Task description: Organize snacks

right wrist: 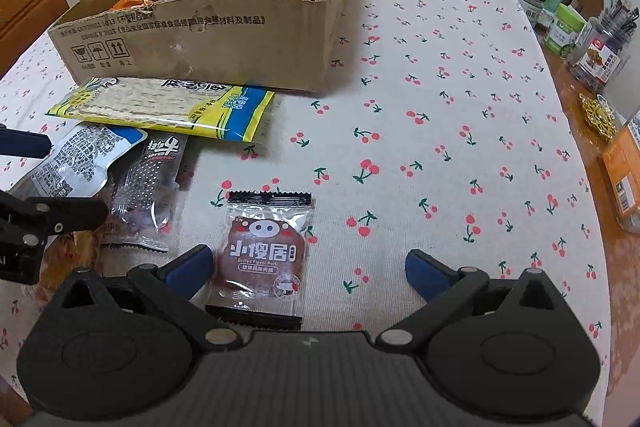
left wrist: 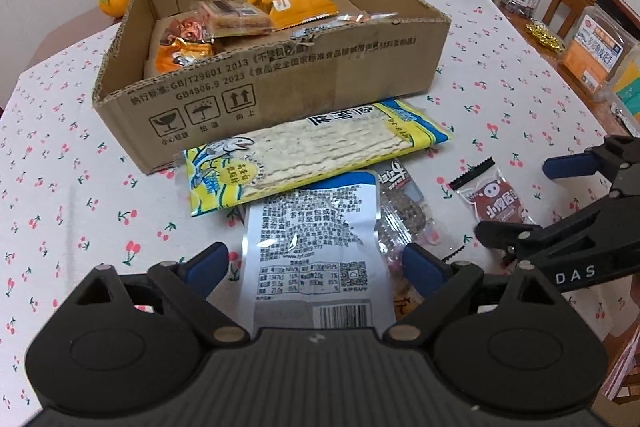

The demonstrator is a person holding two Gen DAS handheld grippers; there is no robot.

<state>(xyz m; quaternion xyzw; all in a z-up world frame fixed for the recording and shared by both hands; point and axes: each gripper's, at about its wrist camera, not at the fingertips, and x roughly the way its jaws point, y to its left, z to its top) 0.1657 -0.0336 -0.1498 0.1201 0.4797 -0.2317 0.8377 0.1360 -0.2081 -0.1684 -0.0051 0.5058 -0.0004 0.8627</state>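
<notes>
1. Our left gripper (left wrist: pixel 316 267) hangs spread wide, its blue pads straddling a silver foil pouch with a blue top and printed label (left wrist: pixel 316 239) that lies flat just ahead between the fingers; nothing is pinched.
2. Our right gripper (right wrist: pixel 310 271) is likewise spread, with a small clear packet of grilled pork with a pig face (right wrist: pixel 264 251) lying close to its left pad, off centre.
3. We judge the pick is the step in hand: centre each packet between the pads and close on a crimped edge, since flat film slides.
4. Ahead of both grippers sits the shallow brown cardboard box (left wrist: pixel 280 67), already holding orange wrappers; a yellow-and-blue fish cracker bag (left wrist: pixel 316 151) lies touching its near wall.
5. Right of the right gripper, the cherry-print tablecloth (right wrist: pixel 440 131) gives open room; jars crowd the far-right edge.
</notes>
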